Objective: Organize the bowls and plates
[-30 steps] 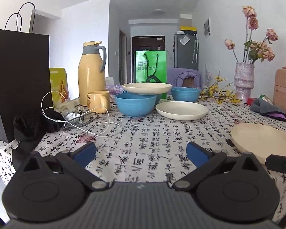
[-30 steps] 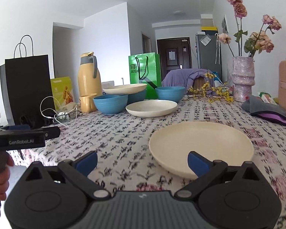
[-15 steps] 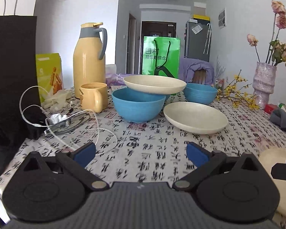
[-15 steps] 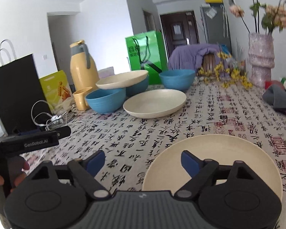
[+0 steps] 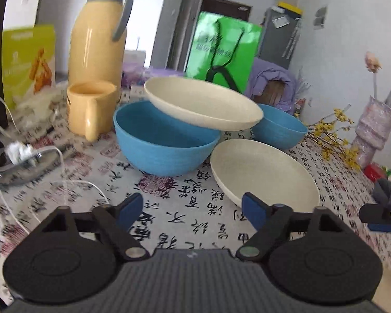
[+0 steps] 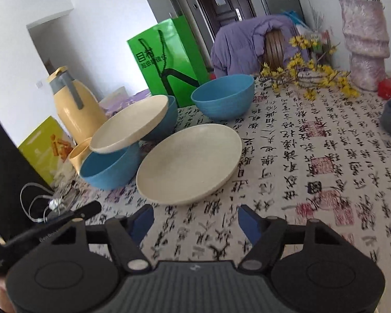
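A cream plate [image 5: 263,172] [image 6: 190,163] lies flat on the patterned tablecloth. Another cream plate [image 5: 203,103] [image 6: 130,127] rests tilted across the rims of two blue bowls, the near one [image 5: 164,143] [image 6: 109,169] and one behind it [image 6: 161,125]. A third blue bowl [image 5: 279,130] [image 6: 223,99] stands further back. My left gripper [image 5: 190,211] is open and empty, just short of the near bowl and flat plate. My right gripper [image 6: 195,219] is open and empty, just short of the flat plate.
A yellow thermos [image 5: 99,39] and yellow mug [image 5: 91,108] stand left of the bowls, with a white cable [image 5: 52,182] and a black bag [image 6: 2,182] nearby. A green bag [image 6: 166,57] stands behind. A vase [image 6: 365,39] with yellow flowers [image 6: 307,73] is at the right.
Both grippers have moved forward toward the bowls and plates. The large cream plate that lay under the right gripper has dropped out of its view.
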A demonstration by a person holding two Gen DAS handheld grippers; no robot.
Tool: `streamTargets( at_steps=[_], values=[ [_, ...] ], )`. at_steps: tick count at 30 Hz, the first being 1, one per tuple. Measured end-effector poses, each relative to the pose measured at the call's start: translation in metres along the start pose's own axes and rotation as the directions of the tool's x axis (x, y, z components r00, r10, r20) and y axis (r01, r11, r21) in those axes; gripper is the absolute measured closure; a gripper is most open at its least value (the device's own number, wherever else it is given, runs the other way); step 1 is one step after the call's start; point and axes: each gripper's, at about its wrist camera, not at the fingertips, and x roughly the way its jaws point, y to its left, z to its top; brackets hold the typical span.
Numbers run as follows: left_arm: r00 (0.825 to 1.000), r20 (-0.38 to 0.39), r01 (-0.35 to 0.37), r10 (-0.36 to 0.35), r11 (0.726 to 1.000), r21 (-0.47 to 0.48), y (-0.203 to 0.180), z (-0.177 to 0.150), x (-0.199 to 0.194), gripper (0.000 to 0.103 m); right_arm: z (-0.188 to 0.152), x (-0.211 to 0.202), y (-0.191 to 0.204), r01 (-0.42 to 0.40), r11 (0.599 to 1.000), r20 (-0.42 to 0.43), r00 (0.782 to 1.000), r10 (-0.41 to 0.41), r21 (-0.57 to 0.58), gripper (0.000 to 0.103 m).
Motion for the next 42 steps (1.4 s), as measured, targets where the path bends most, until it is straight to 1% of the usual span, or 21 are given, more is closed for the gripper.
streamTargets(
  at_steps=[2, 4, 6, 8, 10, 11, 13, 14, 17, 18, 19, 20, 21, 22, 23, 24, 25, 29, 35, 39, 42],
  values=[
    [1.0, -0.024, 0.012, -0.013, 0.998, -0.056, -0.003, 0.004, 0.016, 0.026, 0.019, 0.018, -0.008, -0.026, 0.998, -0.033, 0.999, 0.028, 0.055, 0.032],
    [0.999, -0.041, 0.008, -0.011, 0.997, -0.075, -0.009, 0.009, 0.032, 0.028, 0.033, 0.037, -0.016, -0.033, 0.993, -0.064, 0.997, 0.041, 0.11, 0.036],
    [0.999, -0.044, 0.006, -0.009, 0.997, -0.072, -0.016, 0.012, 0.047, 0.03, 0.045, 0.058, -0.024, -0.018, 0.987, -0.096, 0.995, 0.034, 0.157, 0.041],
    [0.998, -0.067, -0.014, 0.009, 0.997, -0.076, -0.02, 0.012, 0.06, 0.035, 0.052, 0.077, -0.031, 0.014, 0.982, -0.116, 0.993, 0.008, 0.188, 0.041],
    [0.997, -0.078, -0.011, 0.005, 0.997, -0.079, -0.025, 0.011, 0.07, 0.042, 0.057, 0.092, -0.033, 0.046, 0.983, -0.124, 0.992, -0.024, 0.177, 0.043],
    [0.997, -0.082, -0.012, 0.006, 0.997, -0.076, -0.027, 0.011, 0.074, 0.044, 0.059, 0.098, -0.034, 0.062, 0.984, -0.127, 0.991, -0.041, 0.169, 0.044],
    [0.997, -0.08, -0.018, 0.012, 0.997, -0.075, -0.03, 0.012, 0.081, 0.052, 0.061, 0.109, -0.035, 0.08, 0.985, -0.131, 0.99, -0.06, 0.153, 0.047],
    [0.997, -0.079, -0.018, 0.012, 0.997, -0.075, -0.032, 0.012, 0.084, 0.053, 0.061, 0.114, -0.036, 0.09, 0.984, -0.132, 0.989, -0.07, 0.154, 0.049],
    [0.996, -0.086, -0.022, 0.015, 0.997, -0.078, -0.032, 0.012, 0.09, 0.058, 0.06, 0.125, -0.038, 0.082, 0.985, -0.137, 0.989, -0.061, 0.151, 0.056],
    [0.996, -0.089, -0.024, 0.017, 0.997, -0.077, -0.033, 0.011, 0.092, 0.062, 0.059, 0.128, -0.039, 0.075, 0.986, -0.138, 0.989, -0.055, 0.15, 0.061],
    [0.996, -0.09, -0.027, 0.02, 0.997, -0.075, -0.033, 0.011, 0.093, 0.067, 0.059, 0.13, -0.039, 0.071, 0.986, -0.14, 0.989, -0.05, 0.148, 0.063],
    [0.996, -0.085, -0.027, 0.021, 0.997, -0.072, -0.034, 0.01, 0.094, 0.069, 0.058, 0.133, -0.039, 0.072, 0.987, -0.14, 0.989, -0.051, 0.147, 0.064],
    [0.996, -0.081, -0.029, 0.024, 0.997, -0.065, -0.033, 0.009, 0.093, 0.075, 0.058, 0.135, -0.039, 0.075, 0.987, -0.139, 0.989, -0.055, 0.144, 0.066],
    [0.997, -0.08, -0.027, 0.022, 0.998, -0.06, -0.033, 0.009, 0.093, 0.081, 0.057, 0.136, -0.04, 0.077, 0.988, -0.133, 0.989, -0.059, 0.136, 0.071],
    [0.997, -0.079, -0.02, 0.016, 0.998, -0.056, -0.033, 0.008, 0.093, 0.083, 0.056, 0.136, -0.039, 0.079, 0.988, -0.127, 0.99, -0.062, 0.13, 0.073],
    [0.997, -0.079, -0.015, 0.011, 0.999, -0.052, -0.033, 0.008, 0.093, 0.086, 0.056, 0.136, -0.04, 0.082, 0.988, -0.126, 0.99, -0.065, 0.131, 0.08],
    [0.997, -0.08, -0.02, 0.016, 0.999, -0.049, -0.034, 0.008, 0.092, 0.086, 0.056, 0.136, -0.04, 0.085, 0.987, -0.126, 0.99, -0.068, 0.134, 0.085],
    [0.996, -0.091, -0.019, 0.012, 0.997, -0.071, -0.031, 0.01, 0.091, 0.087, 0.054, 0.135, -0.04, 0.092, 0.988, -0.129, 0.989, -0.076, 0.123, 0.091],
    [0.996, -0.088, -0.013, 0.009, 0.999, -0.047, -0.03, 0.003, 0.076, 0.087, 0.045, 0.123, -0.034, 0.095, 0.99, -0.124, 0.989, -0.082, 0.1, 0.091],
    [0.996, -0.086, -0.006, 0.003, 0.999, -0.035, -0.03, -0.003, 0.06, 0.087, 0.035, 0.105, -0.028, 0.1, 0.992, -0.102, 0.99, -0.093, 0.071, 0.09],
    [0.997, -0.079, 0.001, -0.003, 1.0, -0.031, -0.029, -0.008, 0.045, 0.087, 0.028, 0.088, -0.022, 0.089, 0.994, -0.078, 0.993, -0.085, 0.056, 0.09]
  ],
)
